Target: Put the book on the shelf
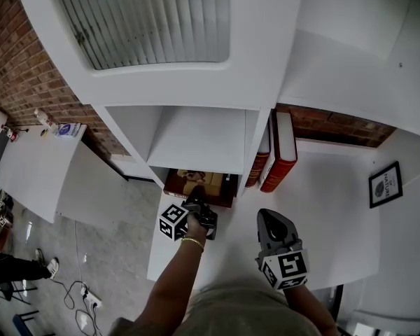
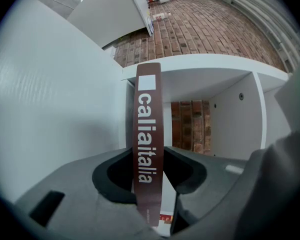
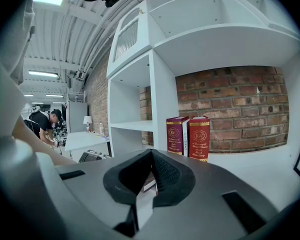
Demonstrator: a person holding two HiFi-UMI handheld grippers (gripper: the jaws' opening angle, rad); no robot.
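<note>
Left gripper [image 1: 198,208] fingers clamped on slim brown book [image 2: 148,124], white spine lettering, at white shelf unit's [image 1: 196,142] lower cubby. Right gripper [image 1: 271,222] fingers pressed together, empty, over white counter [image 1: 329,201].

The left claw [image 2: 149,156] grips the brown book [image 2: 148,114] by its spine, facing the white shelf [image 2: 205,66].

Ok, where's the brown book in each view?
Head view: brown book centre, low in the white shelf unit, at the left gripper.
Left gripper view: its spine upright mid-frame, clamped between the jaws.
Right gripper view: not clearly in it.
Shared landmark: the white shelf unit.
</note>
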